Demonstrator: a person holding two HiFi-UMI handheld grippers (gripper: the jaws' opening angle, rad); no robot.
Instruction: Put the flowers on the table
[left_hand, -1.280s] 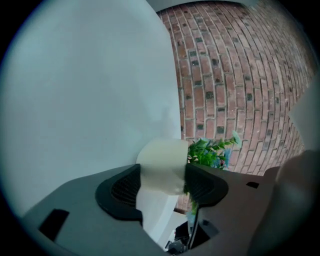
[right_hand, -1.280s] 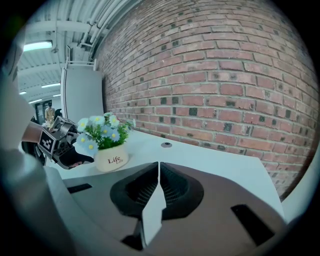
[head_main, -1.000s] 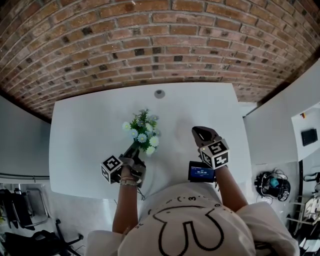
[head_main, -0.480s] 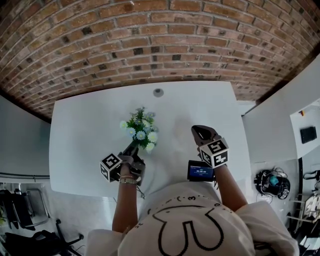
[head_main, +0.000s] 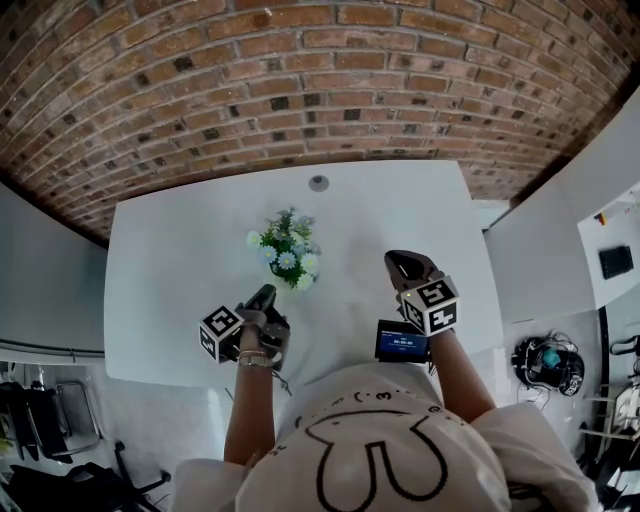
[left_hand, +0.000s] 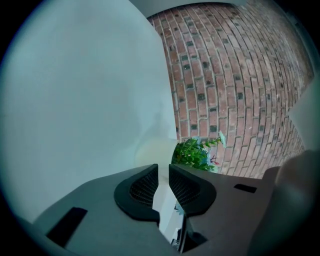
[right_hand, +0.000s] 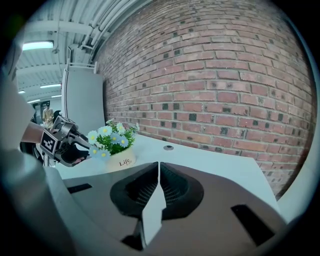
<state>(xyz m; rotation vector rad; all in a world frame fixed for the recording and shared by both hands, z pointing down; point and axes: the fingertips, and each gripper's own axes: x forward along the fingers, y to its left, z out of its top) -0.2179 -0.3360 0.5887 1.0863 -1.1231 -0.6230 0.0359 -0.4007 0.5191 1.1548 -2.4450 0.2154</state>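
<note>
The flowers, white and blue blooms with green leaves in a small white pot, stand upright on the white table. My left gripper is just in front of the pot, apart from it. Its jaws are closing with a narrow gap and nothing between them. The left gripper view has the flowers beyond the gripper. My right gripper hovers to the right of the pot, shut and empty. In the right gripper view the pot and the left gripper sit to the left of the right gripper.
A round cable grommet lies near the table's far edge, under the brick wall. The table's near edge runs just behind both grippers. A small lit screen is mounted on the right gripper. White panels stand at both sides.
The left gripper has let go of the pot and drawn back a little toward the person, its jaws narrowing. The flowers stay standing on the table. The right gripper has not moved.
</note>
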